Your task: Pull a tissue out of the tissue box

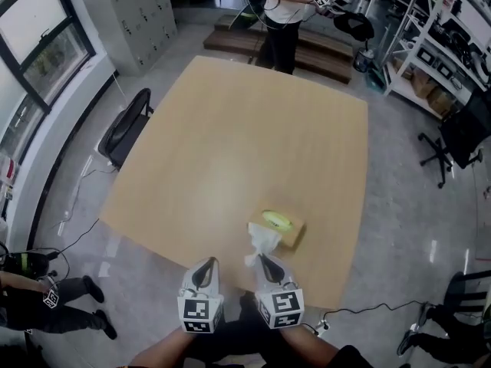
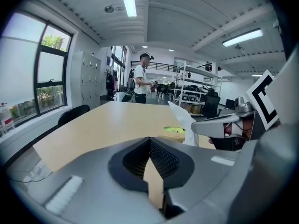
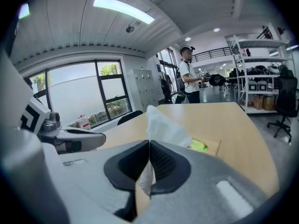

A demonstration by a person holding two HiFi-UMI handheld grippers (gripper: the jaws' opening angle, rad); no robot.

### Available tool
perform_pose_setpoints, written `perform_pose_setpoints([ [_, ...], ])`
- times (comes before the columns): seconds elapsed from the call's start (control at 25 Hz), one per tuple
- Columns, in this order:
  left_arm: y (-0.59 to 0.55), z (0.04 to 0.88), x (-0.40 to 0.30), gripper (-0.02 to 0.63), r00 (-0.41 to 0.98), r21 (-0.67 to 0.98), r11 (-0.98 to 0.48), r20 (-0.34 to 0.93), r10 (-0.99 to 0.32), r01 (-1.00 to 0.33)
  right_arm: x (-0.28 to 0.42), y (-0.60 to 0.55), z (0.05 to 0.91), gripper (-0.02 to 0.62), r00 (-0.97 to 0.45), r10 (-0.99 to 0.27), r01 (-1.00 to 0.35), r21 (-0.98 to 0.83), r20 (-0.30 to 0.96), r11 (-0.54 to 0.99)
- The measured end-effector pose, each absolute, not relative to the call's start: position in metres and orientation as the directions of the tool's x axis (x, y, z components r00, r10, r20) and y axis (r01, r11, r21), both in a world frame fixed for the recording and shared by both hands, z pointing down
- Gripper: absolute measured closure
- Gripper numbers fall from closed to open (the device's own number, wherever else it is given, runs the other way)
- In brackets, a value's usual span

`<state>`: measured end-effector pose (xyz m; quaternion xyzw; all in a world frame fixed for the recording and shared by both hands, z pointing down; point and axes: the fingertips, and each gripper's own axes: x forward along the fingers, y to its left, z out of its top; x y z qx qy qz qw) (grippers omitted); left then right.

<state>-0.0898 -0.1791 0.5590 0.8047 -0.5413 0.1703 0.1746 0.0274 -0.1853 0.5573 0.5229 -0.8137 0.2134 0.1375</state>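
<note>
A brown tissue box (image 1: 281,229) with a green-rimmed opening sits near the front edge of the wooden table (image 1: 238,136). A white tissue (image 1: 263,243) rises from the box toward me. My right gripper (image 1: 268,264) is shut on the tissue's near end. In the right gripper view the tissue (image 3: 162,124) is pinched between the pads, with the box (image 3: 207,146) just behind. My left gripper (image 1: 204,271) hangs beside it at the table edge, shut and holding nothing. The left gripper view shows the box (image 2: 174,132), the tissue (image 2: 184,121) and the table past my left gripper (image 2: 149,146).
A person (image 1: 285,12) holding grippers stands beyond the table's far end. A black chair (image 1: 126,127) is at the table's left side. An office chair (image 1: 459,138) and shelves (image 1: 433,33) are at the right. Another person (image 1: 47,299) sits low at the left.
</note>
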Motion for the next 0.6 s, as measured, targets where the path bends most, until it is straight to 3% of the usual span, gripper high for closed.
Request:
perform_pose_setpoints([
  [0.6,-0.084,0.549,-0.148,0.588,0.471,0.177,-0.437,0.368,-0.802,-0.882,-0.043,-0.073,0.527,0.598,-0.338,-0.835,-0.939,-0.094,0.434,0.331],
])
